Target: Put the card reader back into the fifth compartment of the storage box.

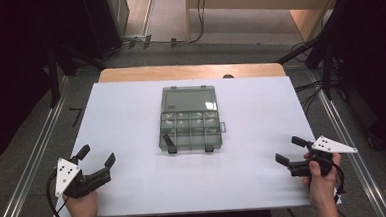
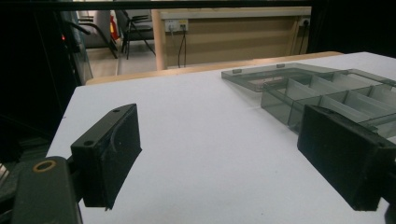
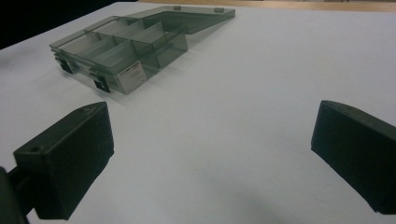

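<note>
We see a smoky transparent compartment box (image 1: 190, 129) lying open near the middle of the white desk (image 1: 131, 111), a little toward the far edge. Its lid (image 1: 189, 99) is folded flat onto the desk behind it, toward the far edge, and the tray part is split by dividers into two rows of small compartments, which look empty as far as we can tell. Two dark latches (image 1: 170, 144) hang from the tray's near wall, and a white label (image 3: 130, 75) sits on its right end wall.

We hold the left gripper (image 1: 96, 159) close to the near left corner of the desk, its jaws spread wide with nothing between them, aimed toward the box but well apart from it. In the left gripper view the box (image 2: 327, 95) lies ahead and to the right, beyond the right jaw.

We hold the right gripper (image 1: 290, 150) near the right edge of the desk, toward the near corner, its jaws likewise wide apart and gripping nothing. In the right gripper view the box (image 3: 116, 49) lies well ahead and to the left, with bare desk between it and the jaws.
</note>
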A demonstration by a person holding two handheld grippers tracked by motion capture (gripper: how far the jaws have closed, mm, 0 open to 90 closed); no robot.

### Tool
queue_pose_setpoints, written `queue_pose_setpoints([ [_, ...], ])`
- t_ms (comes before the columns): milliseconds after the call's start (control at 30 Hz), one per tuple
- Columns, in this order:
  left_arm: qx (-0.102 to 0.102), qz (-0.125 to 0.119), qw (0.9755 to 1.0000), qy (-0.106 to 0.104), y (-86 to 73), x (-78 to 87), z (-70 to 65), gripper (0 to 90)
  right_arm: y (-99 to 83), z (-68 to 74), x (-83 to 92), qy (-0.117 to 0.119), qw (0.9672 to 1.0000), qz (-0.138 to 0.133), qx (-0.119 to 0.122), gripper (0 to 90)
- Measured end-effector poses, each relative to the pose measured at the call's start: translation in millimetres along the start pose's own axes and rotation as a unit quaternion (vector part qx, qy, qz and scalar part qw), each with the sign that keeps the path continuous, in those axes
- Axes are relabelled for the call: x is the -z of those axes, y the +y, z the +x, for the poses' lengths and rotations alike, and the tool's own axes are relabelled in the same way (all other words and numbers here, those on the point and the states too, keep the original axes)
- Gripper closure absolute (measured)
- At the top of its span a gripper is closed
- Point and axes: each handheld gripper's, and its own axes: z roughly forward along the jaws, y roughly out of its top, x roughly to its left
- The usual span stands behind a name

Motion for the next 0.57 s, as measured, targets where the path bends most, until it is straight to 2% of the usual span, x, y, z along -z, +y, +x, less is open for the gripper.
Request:
queue_pose_setpoints([
  [567,-0.004,0.002,1.0,-0.001,0.1,-0.4,-0.1,13.5,-5.7,-4.8,3.2,-0.008,1.0,-0.001,-0.001,0.0],
])
